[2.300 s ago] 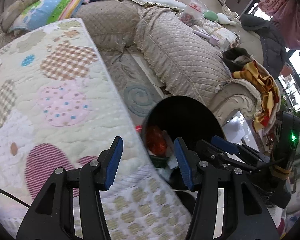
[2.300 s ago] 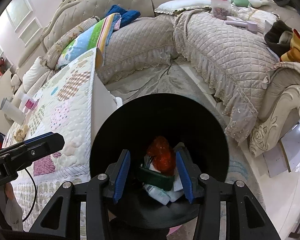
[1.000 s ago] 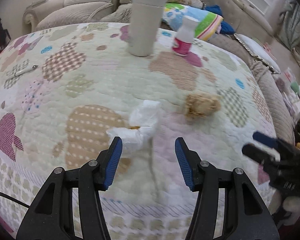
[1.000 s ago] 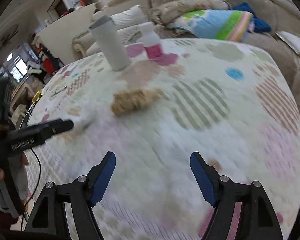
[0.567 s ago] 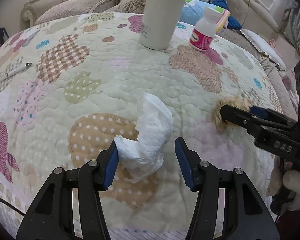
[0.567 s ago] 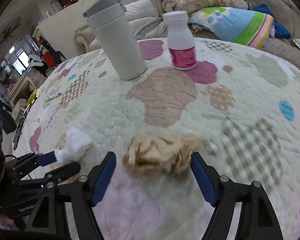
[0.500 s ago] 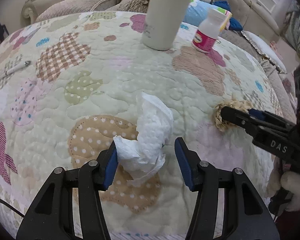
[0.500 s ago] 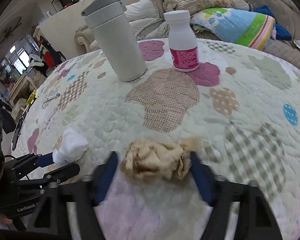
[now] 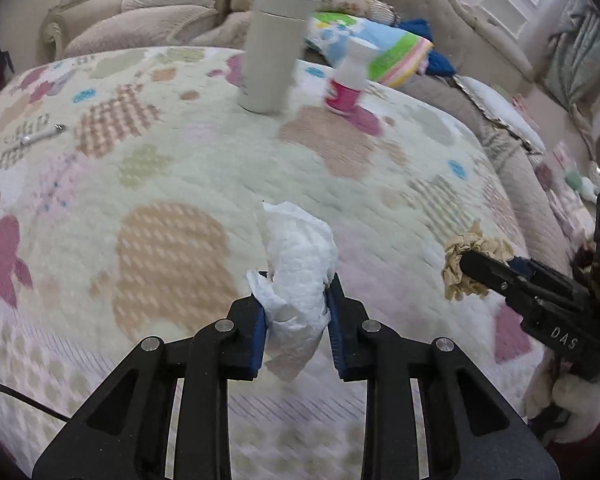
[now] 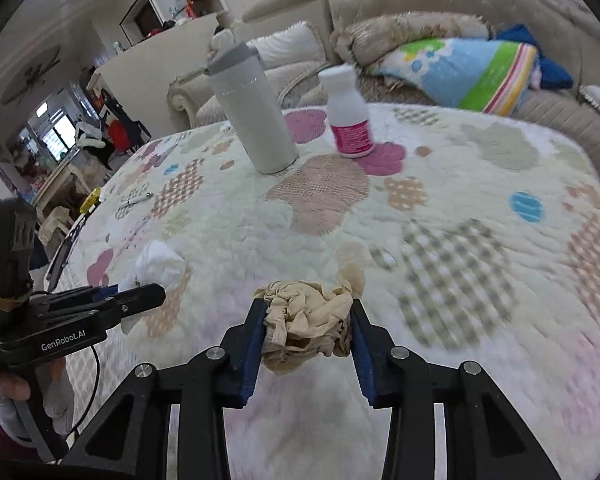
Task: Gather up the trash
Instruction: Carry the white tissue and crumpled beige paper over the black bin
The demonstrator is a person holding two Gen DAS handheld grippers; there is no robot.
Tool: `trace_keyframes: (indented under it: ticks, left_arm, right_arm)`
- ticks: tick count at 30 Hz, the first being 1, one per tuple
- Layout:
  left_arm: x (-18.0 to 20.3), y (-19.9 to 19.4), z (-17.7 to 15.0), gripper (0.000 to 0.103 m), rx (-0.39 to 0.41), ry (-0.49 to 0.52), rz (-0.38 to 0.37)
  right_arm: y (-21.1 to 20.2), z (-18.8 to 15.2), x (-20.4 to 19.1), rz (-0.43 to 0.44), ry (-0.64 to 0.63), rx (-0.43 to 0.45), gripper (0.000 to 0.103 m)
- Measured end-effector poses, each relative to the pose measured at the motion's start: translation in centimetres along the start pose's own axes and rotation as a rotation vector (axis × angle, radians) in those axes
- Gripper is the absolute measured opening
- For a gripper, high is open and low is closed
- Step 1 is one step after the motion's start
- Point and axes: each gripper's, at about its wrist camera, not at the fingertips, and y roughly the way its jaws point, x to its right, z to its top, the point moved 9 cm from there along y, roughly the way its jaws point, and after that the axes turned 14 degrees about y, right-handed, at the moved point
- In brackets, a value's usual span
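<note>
Near the counter's (image 9: 380, 184) front edge, the left tool (image 9: 296, 312) has just closed on white tissue (image 9: 300, 264); the right tool (image 10: 306, 332) has just closed on a tan wad (image 10: 306, 320). The middle lies open.

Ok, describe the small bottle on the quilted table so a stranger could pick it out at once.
Look at the quilted table cover with its pastel patches, toward the far side near the sofa. Beside the tall off-white tumbler stands the small bottle: white and squat, the only thing with a bright pink label.
</note>
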Motion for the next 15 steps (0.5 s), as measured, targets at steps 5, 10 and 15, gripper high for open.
trace_keyframes:
  ticks: [5,10,15]
  left_arm:
    - [6.4,-1.5,-0.5,0.024,0.031,0.118,-0.04]
    - [12.4,-2.0,-0.2,0.024,0.053,0.228,-0.079]
    - [18.2,-1.6,0.1,0.024,0.067,0.313,-0.119]
  right_arm:
    - [-5.4,-2.9,2.5,-0.04,0.065,0.074,0.038]
    - [-10.5,-4.9,6.4,-0.113,0.139,0.141,0.039]
    - [-14.0,-6.2,10.1,-0.173,0.192,0.179,0.039]
